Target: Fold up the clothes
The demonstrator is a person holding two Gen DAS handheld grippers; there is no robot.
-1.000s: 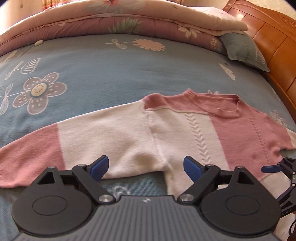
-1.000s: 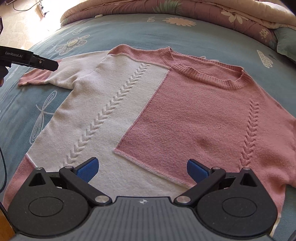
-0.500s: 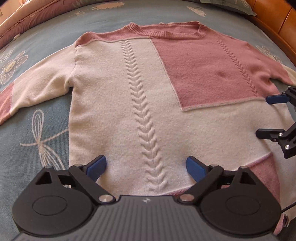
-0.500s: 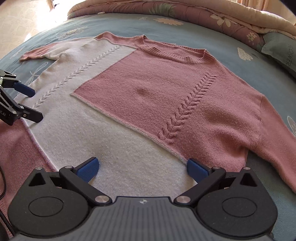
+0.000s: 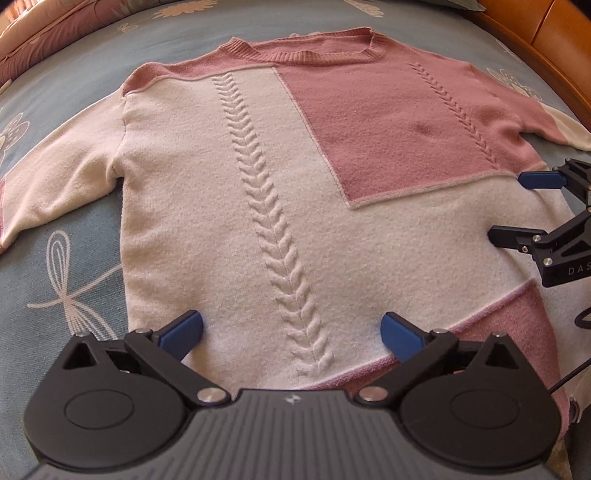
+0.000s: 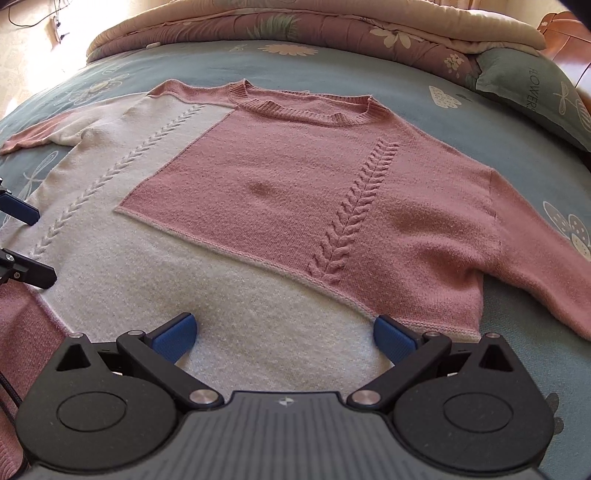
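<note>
A pink and cream knit sweater [image 5: 229, 192] [image 6: 295, 192] lies flat and face up on the bed, sleeves spread out to both sides. My left gripper [image 5: 291, 334] hovers over the cream lower hem by the cable-knit line, jaws still opening, nothing pinched between the blue pads. My right gripper [image 6: 282, 334] stands open over the cream panel near the hem's right side, its pads apart with only flat knit below. Each gripper shows in the other's view: the right gripper [image 5: 517, 206] at the right edge, the left gripper [image 6: 29, 243] at the left edge.
The sweater rests on a blue floral bedsheet [image 5: 62, 258] [image 6: 517, 155]. A folded pink and beige quilt [image 6: 332, 26] lies along the far side, with a grey-green pillow [image 6: 535, 92] at the right. A wooden bed frame [image 5: 546, 40] runs along the right edge.
Both grippers swung from the sleeve and upper body down to the sweater's lower hem, then held still. The left jaws have spread a little wider.
</note>
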